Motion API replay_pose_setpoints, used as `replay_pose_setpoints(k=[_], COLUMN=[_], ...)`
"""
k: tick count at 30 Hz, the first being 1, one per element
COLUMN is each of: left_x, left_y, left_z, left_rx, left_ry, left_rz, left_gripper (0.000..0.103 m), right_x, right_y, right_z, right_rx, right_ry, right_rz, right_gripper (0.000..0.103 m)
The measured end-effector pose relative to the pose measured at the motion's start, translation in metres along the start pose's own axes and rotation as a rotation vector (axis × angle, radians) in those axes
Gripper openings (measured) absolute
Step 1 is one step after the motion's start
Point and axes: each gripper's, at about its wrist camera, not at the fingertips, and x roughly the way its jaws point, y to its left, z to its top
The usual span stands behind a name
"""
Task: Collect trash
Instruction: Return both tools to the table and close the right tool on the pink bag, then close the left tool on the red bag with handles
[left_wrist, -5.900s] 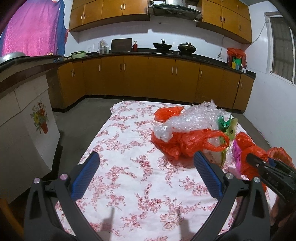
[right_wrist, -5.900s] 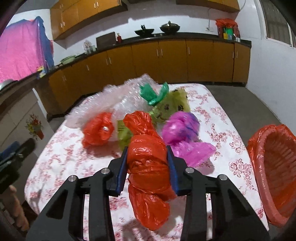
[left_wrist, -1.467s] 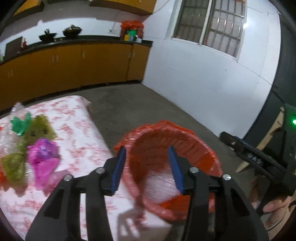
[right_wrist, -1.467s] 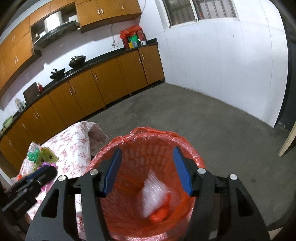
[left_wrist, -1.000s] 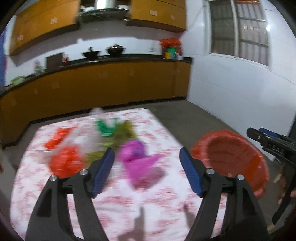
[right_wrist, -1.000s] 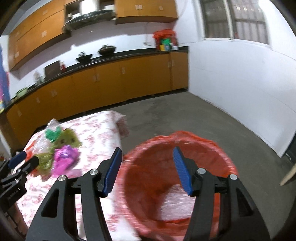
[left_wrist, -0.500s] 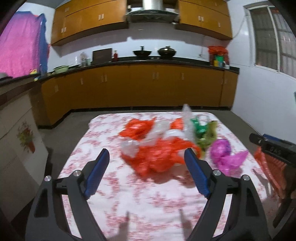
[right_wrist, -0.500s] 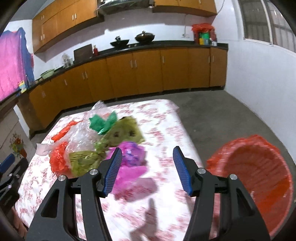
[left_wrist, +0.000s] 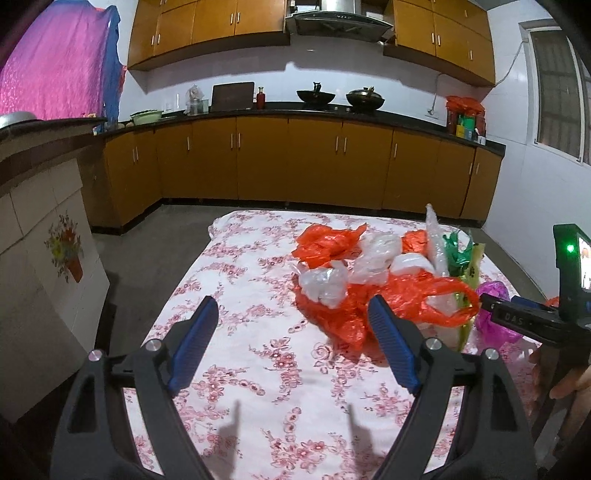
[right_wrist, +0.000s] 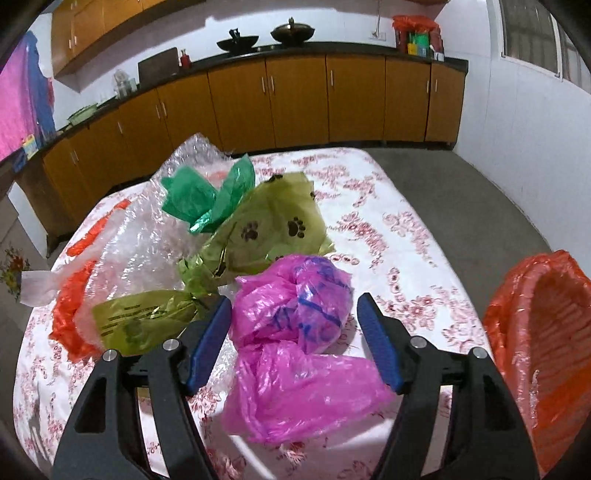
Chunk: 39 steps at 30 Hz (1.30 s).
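Right tongs (right_wrist: 293, 332) straddle the pink bag (right_wrist: 291, 314) on the flowered surface (right_wrist: 399, 229), jaws opening, pads clear of the plastic. Best to sink lower and close on the knotted ball, not the loose tail nearest the camera.

Left tongs (left_wrist: 291, 345) stand wide and empty over bare cloth, the orange bag (left_wrist: 373, 306) just past the right pad.

Lined bin (right_wrist: 546, 332) sits at the right edge.

Writing: blue scrawl on the pink bag, unreadable; paw prints on the green bag (right_wrist: 273, 225); print on the nearer green piece too small to read.

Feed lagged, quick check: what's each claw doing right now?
Left claw: open, empty above the floral tablecloth.
Right claw: opening, pads clear of the crumpled magenta plastic bag between them.
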Motion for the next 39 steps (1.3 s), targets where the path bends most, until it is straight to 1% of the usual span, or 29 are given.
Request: replay_pose_setpoints(k=[3, 5, 6, 7, 11, 17, 20, 23, 26, 28, 30, 31, 34, 36, 38, 39], left_x=[0.005, 0.007, 0.008, 0.009, 0.011, 0.015, 0.02, 0.028, 0.035, 0.042, 0.051, 0.055, 0.068, 0.076, 0.082, 0.084], left_y=[0.002, 0.001, 0.0, -0.002, -0.008, -0.017, -0.025, -0.04, -0.055, -0.064, -0.071, -0.074, -0.076, -0.076, -0.075, -0.074], left_z=[-0.001, -0.001, -0.001, -0.001, 0.0, 0.002, 0.003, 0.005, 0.008, 0.01, 0.01, 0.01, 0.007, 0.003, 0.0, -0.001], left_rx=[-0.01, -0.011, -0.009, -0.006, -0.002, -0.002, 0.004, 0.006, 0.018, 0.035, 0.048, 0.05, 0.042, 0.029, 0.012, 0.006], left_ry=[0.01, 0.016, 0.018, 0.018, 0.019, 0.03, 0.043, 0.064, 0.068, 0.078, 0.096, 0.11, 0.156, 0.192, 0.228, 0.236], left_rz=[-0.006, -0.012, -0.016, -0.019, -0.038, -0.067, -0.096, -0.134, -0.164, -0.171, -0.17, -0.171, -0.178, -0.19, -0.199, -0.203], left_gripper=[0.082, 0.082, 0.082, 0.082, 0.082, 0.082, 0.082, 0.082, 0.082, 0.081, 0.078, 0.073, 0.068, 0.061, 0.045, 0.043], right_x=[0.006, 0.008, 0.01, 0.01, 0.006, -0.007, -0.013, -0.017, -0.02, -0.021, -0.022, -0.022, -0.023, -0.023, -0.023, -0.024], right_y=[0.005, 0.006, 0.004, 0.004, 0.004, -0.002, -0.01, -0.018, -0.023, -0.024, -0.026, -0.026, -0.026, -0.027, -0.028, -0.028], right_z=[-0.002, -0.001, -0.001, -0.001, -0.003, -0.012, -0.016, -0.02, -0.022, -0.023, -0.023, -0.023, -0.024, -0.025, -0.024, -0.025], right_rx=[-0.027, -0.023, -0.017, -0.012, -0.026, -0.043, -0.032, -0.014, -0.005, -0.001, 0.002, 0.003, 0.004, 0.005, 0.007, 0.007], right_ry=[0.029, 0.043, 0.051, 0.055, 0.053, 0.045, 0.042, 0.045, 0.045, 0.046, 0.046, 0.046, 0.046, 0.046, 0.046, 0.046], right_rz=[-0.006, -0.004, -0.001, 0.004, 0.006, -0.012, -0.02, -0.019, -0.017, -0.014, -0.011, -0.01, -0.007, -0.005, -0.003, -0.002], right_gripper=[0.07, 0.07, 0.066, 0.065, 0.06, 0.059, 0.058, 0.058, 0.058, 0.058, 0.058, 0.058, 0.058, 0.058, 0.058, 0.058])
